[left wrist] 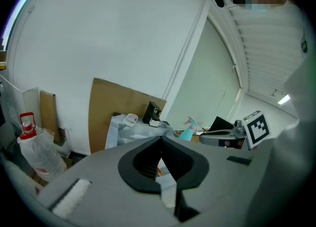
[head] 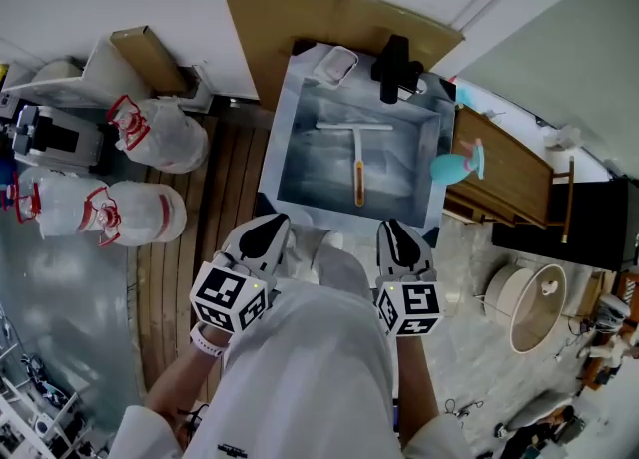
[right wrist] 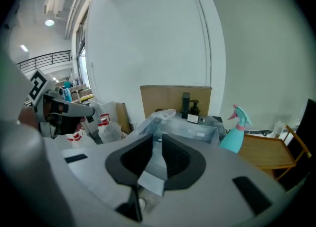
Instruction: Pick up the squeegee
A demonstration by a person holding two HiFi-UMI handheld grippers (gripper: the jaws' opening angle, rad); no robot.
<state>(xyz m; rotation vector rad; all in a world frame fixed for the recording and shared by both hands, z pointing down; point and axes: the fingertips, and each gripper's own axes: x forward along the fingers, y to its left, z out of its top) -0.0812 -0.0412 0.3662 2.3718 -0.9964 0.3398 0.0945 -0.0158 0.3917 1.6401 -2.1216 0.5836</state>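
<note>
The squeegee (head: 358, 160) lies flat in the grey basin (head: 300, 153), its white blade across the far end and its orange handle pointing toward me. Both grippers hover side by side just short of the basin's near rim. My left gripper (head: 277, 221) is at the left, with its jaw tips touching and nothing between them (left wrist: 161, 137). At the right, my right gripper (head: 390, 225) shows a narrow gap between its jaws, which hold nothing (right wrist: 157, 136). In the two gripper views the squeegee cannot be made out.
A black dispenser (head: 394, 68) and a white dish (head: 334, 66) sit on the basin's far rim. A teal spray bottle (head: 457, 164) stands on a wooden table (head: 511, 176) at the right. Cardboard (head: 329, 13) leans behind. Tied bags (head: 150, 133) lie at the left.
</note>
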